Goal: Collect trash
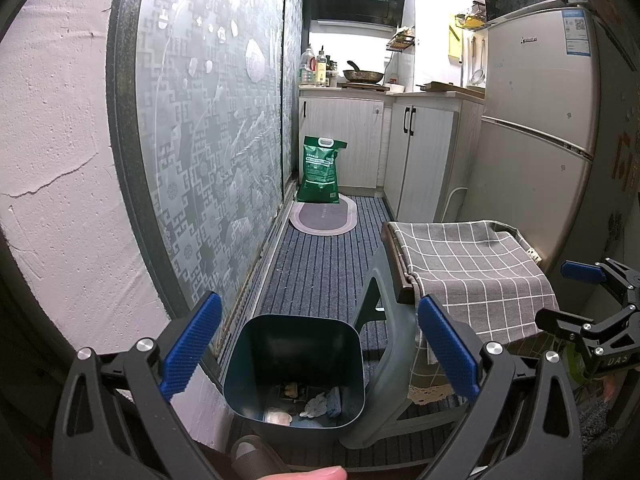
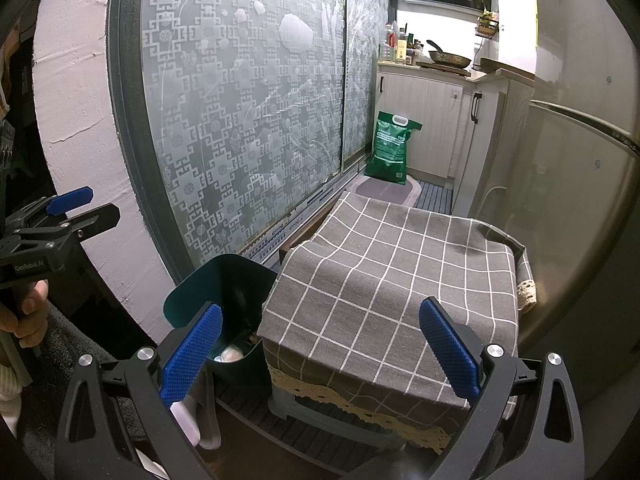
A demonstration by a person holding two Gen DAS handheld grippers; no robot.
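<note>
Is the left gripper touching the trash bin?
Apart. In the left wrist view the left gripper hangs open above the trash bin, neither blue finger meeting its rim.

Trash in bin at lower centre: small, crumpled, kinds unclear | stool mostly hidden under checked cloth | fridge cut off at right edge | green bag print too small to read | bottles upper centre indistinct
</note>
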